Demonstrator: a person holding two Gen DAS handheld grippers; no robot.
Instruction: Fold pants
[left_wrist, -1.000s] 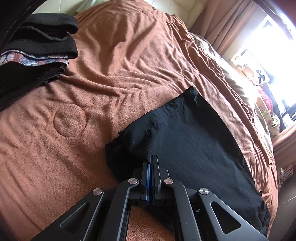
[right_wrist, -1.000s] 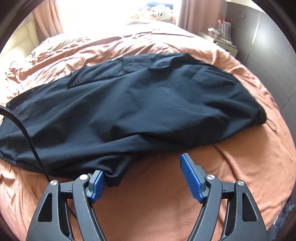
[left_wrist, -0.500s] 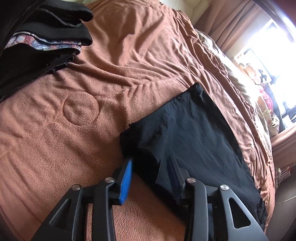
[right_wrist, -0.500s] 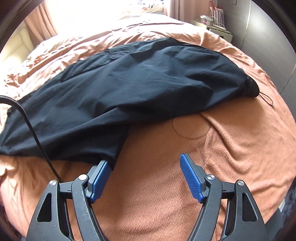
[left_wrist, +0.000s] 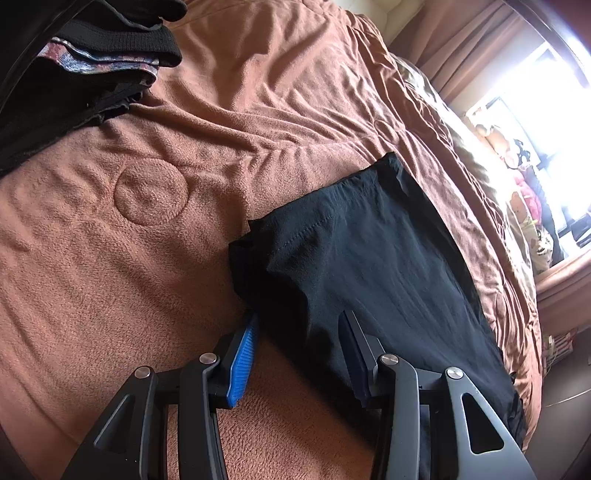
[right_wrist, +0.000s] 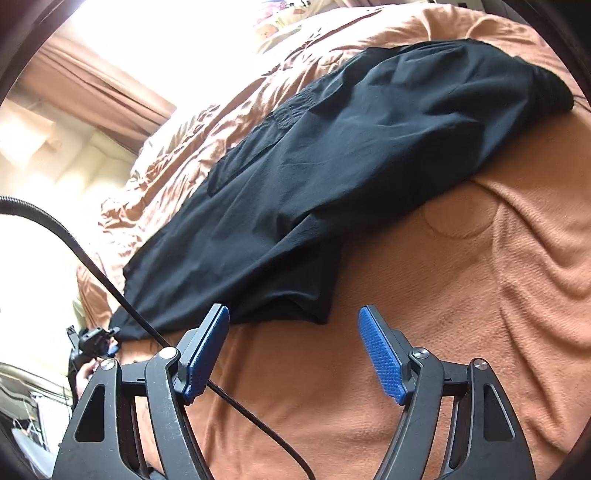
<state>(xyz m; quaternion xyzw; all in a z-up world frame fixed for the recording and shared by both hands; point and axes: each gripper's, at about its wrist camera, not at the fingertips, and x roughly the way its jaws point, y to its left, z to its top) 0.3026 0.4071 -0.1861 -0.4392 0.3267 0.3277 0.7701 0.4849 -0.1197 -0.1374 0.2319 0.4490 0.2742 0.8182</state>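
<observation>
A: What does the left wrist view show?
B: The left gripper (left_wrist: 297, 343) has its jaws apart, straddling the near edge of the black pants (left_wrist: 369, 258); nothing is clamped. The pants lie flat on the brown blanket (left_wrist: 129, 277) of the bed, running toward its window-side edge. A stack of folded clothes (left_wrist: 85, 74) sits at the far left, well apart from the pants.

A: And the right wrist view?
B: The right gripper (right_wrist: 293, 350) is also spread wide, holding nothing. The pants (right_wrist: 351, 166) lie diagonally across the blanket (right_wrist: 461, 295), one folded corner just beyond the left finger. A black cable (right_wrist: 110, 288) crosses in front of that finger. Curtains (right_wrist: 92, 92) hang beyond the bed's far edge.
</observation>
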